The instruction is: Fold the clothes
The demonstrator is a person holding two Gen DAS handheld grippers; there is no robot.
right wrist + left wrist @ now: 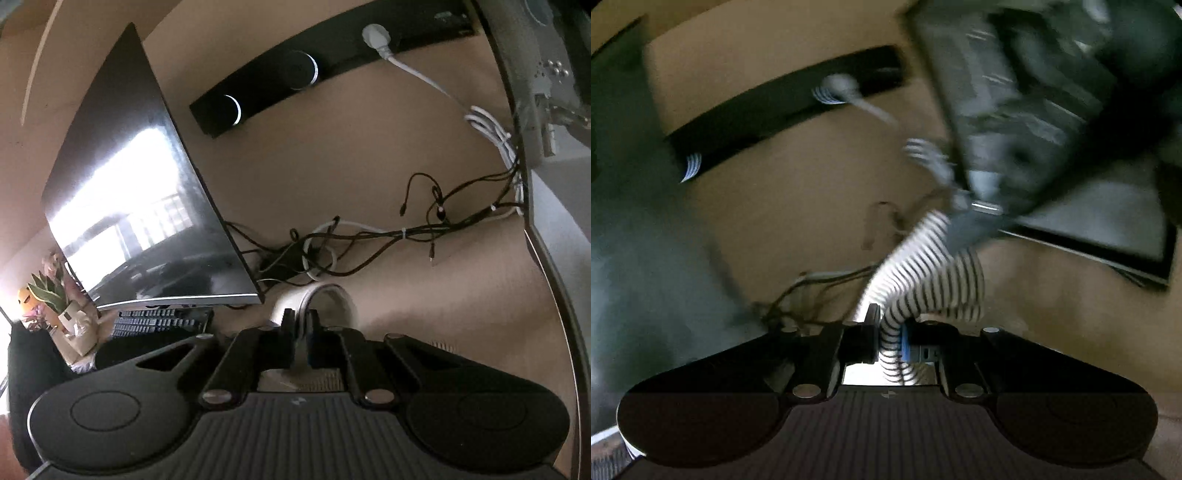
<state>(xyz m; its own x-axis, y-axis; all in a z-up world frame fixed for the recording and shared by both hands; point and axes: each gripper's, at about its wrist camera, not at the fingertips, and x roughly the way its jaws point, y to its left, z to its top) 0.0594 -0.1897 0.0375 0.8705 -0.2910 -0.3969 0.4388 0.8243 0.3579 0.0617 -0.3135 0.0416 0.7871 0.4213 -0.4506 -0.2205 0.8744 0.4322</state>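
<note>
The left gripper (890, 332) was clamped on the striped cloth (938, 280), which ran up in a twisted band from its fingers toward a blurred dark device (1015, 122) at upper right. The right gripper (301, 332) was pinched tight too, a thin pale fold of fabric (301, 350) caught between its fingers. Ahead of it, the monitor (140, 192) crowded in from the left, its lower edge near the fingers, and a tangle of cables (369, 236) lay against the tan wall (332, 166). Bare wall between monitor and the grey edge on the right.
</note>
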